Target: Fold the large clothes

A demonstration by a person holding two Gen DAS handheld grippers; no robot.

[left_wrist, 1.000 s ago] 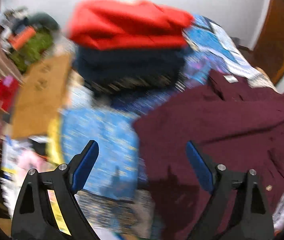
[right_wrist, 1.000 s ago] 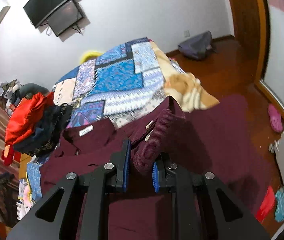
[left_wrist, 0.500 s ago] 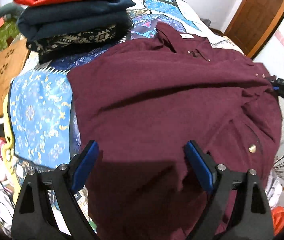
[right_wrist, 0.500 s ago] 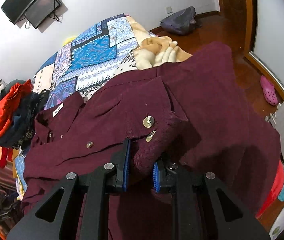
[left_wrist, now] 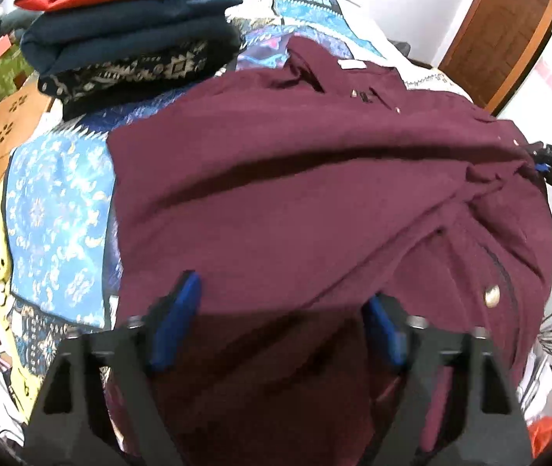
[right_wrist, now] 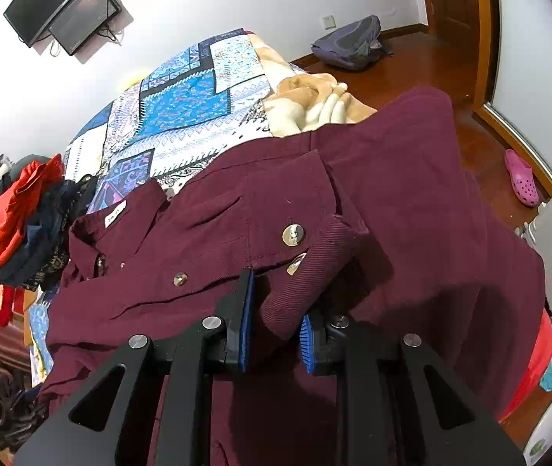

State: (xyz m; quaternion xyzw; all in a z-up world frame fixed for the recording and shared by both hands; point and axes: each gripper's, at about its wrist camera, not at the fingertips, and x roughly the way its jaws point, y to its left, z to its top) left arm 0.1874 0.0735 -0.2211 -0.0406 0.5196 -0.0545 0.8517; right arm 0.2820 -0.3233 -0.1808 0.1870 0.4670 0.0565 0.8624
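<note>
A large maroon button-up shirt (left_wrist: 315, 194) lies spread across the bed, collar at the far end. It also shows in the right wrist view (right_wrist: 412, 213). My left gripper (left_wrist: 280, 310) is open, its blue pads set wide over the shirt's near edge. My right gripper (right_wrist: 274, 326) is shut on the shirt's ribbed cuff (right_wrist: 307, 279), which bunches between the pads beside two metal buttons. The right gripper also shows at the far right of the left wrist view (left_wrist: 547, 163), at the shirt's side.
A stack of folded clothes (left_wrist: 128, 35), red on top of navy and patterned ones, sits on the patchwork bedspread (right_wrist: 183, 105) beyond the shirt. A tan blanket (right_wrist: 315, 101) lies at the bed's edge. A cardboard box (left_wrist: 0, 136) stands left. A backpack (right_wrist: 349, 42) and a pink shoe (right_wrist: 522, 178) lie on the floor.
My left gripper has swung from the folded stack over to the shirt and come down to its near edge. My right gripper kept hold of the cuff and lowered it toward the shirt.
</note>
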